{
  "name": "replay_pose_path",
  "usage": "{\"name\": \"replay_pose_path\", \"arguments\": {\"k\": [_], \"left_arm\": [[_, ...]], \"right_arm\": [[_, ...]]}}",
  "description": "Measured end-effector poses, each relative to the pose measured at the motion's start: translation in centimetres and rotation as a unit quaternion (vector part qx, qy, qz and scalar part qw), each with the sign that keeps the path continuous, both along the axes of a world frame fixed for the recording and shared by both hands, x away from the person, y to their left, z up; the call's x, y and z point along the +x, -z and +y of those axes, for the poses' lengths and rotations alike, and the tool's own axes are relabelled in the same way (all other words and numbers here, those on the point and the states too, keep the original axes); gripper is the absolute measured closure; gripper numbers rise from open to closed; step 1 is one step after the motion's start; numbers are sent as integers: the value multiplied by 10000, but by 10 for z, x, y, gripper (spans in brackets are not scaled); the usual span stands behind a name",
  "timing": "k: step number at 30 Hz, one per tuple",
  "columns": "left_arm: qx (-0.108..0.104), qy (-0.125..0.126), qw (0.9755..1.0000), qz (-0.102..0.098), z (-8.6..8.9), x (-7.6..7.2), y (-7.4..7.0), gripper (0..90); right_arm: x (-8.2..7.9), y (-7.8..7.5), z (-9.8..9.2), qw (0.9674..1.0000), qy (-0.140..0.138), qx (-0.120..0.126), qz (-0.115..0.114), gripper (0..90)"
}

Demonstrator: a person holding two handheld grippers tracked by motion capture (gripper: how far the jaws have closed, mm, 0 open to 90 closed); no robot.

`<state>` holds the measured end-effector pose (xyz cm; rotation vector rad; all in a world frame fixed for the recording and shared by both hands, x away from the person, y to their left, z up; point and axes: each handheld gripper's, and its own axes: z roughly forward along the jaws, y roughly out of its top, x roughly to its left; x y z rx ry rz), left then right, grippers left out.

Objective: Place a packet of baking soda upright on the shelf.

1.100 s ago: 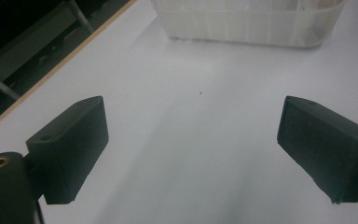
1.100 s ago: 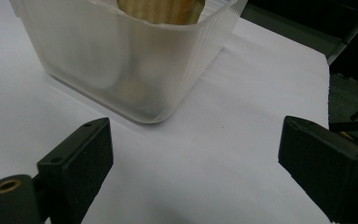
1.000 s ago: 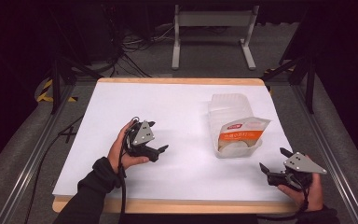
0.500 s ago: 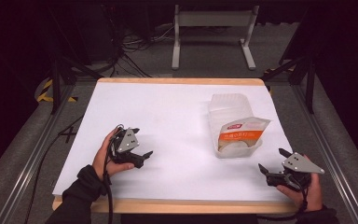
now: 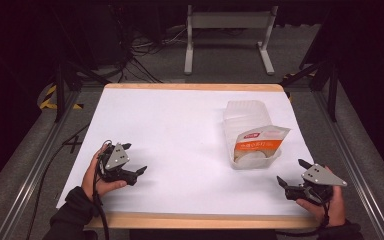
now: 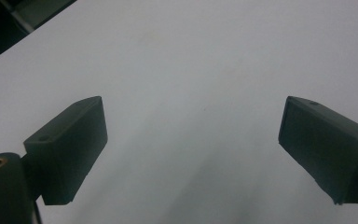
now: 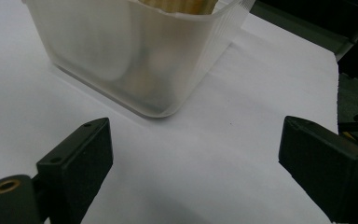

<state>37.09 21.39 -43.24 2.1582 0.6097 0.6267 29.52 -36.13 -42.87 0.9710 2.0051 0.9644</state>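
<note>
Tub (image 5: 250,131) of clear plastic sits on the right half of your white counter (image 5: 180,130), with a pouch (image 5: 258,141) bearing an orange label propped inside it and leaning over the near rim. Your right tongs (image 5: 288,173) lie near the front right corner of the counter, just short of the tub and a little to its right, jaws spread wide and clamped on nothing. In the right gripper view the tub (image 7: 135,51) stands ahead of your right tongs (image 7: 193,154) and off toward the left jaw, apart from both jaws, with bare counter between. Your left tongs (image 5: 136,159) rest low over the front left part of the counter, well apart from the tub, pointing toward it. In the left gripper view your left tongs (image 6: 191,144) gape wide over plain white counter (image 6: 191,60).
</note>
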Motion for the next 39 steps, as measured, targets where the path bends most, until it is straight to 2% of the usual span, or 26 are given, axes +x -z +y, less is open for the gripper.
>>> {"name": "replay_pose_path", "arguments": {"k": [9,18,23,29,35,39], "left_arm": [[-277,-247,9993,70,25,-11,6,85],[-535,-450,9974,173,46,-21,10,86],[-724,-638,9951,199,62,-27,13,87],[-884,-775,9929,193,74,-32,16,87],[-1215,-951,9879,168,85,-38,18,87],[-1300,-1024,9860,182,90,-38,19,86]], "right_arm": [[0,0,1,10000,-8,-18,12,105],[1,2,-1,10000,-10,-28,35,103],[2,3,-1,10000,-17,-22,62,102],[2,4,-2,10000,-12,12,62,98],[2,5,-6,10000,28,77,27,90],[2,4,-9,9998,134,156,-21,87]]}}
